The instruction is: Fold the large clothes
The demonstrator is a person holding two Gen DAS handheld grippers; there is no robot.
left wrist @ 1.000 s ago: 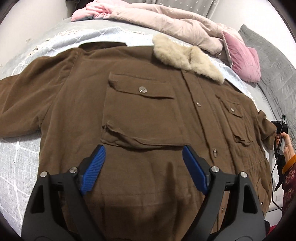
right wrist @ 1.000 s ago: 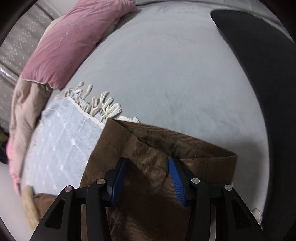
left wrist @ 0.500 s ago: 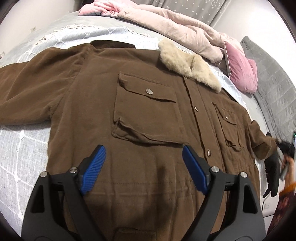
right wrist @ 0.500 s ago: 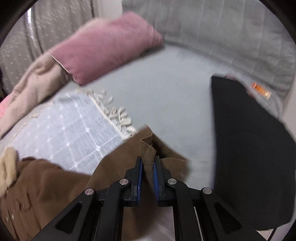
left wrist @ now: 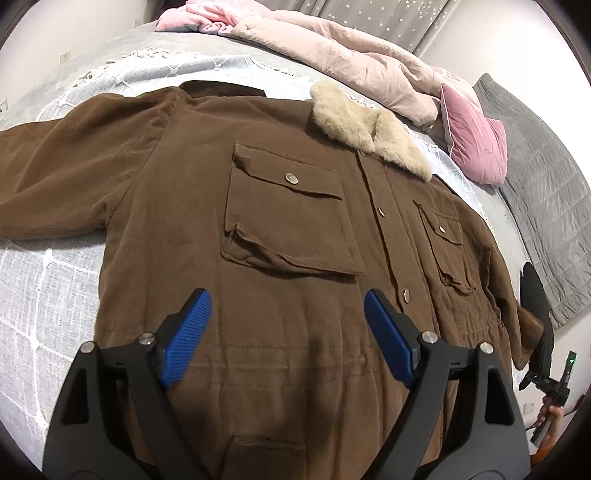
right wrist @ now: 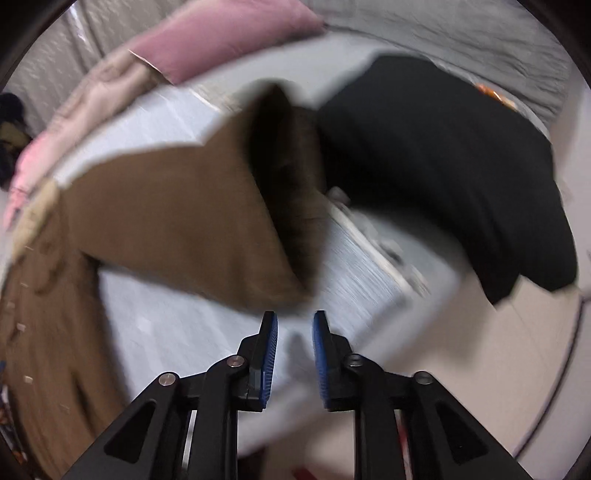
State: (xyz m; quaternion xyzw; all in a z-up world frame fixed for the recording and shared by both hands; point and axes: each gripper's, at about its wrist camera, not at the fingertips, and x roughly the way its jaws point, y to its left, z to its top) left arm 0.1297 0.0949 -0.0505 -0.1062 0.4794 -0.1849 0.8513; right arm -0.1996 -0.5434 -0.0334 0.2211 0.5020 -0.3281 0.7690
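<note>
The brown jacket (left wrist: 280, 236) lies face-up and flat on the bed (left wrist: 40, 295), nothing folded yet. Left hand-held gripper (left wrist: 288, 332) hovers wide apart over its waist. Right hand-held gripper (right wrist: 294, 347), slightly parted and empty, sits just below the jacket's sleeve cuff (right wrist: 284, 192).

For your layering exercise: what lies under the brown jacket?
Around the brown jacket, a pale patterned throw shows, over a grey bedcover. What lies directly beneath the jacket is hidden.

A bed (left wrist: 44, 280) under a pale checked throw stood by white walls (left wrist: 40, 40); pink quilt (left wrist: 354, 55), pink pillow (left wrist: 474, 147), starred curtain (left wrist: 373, 14) behind.
</note>
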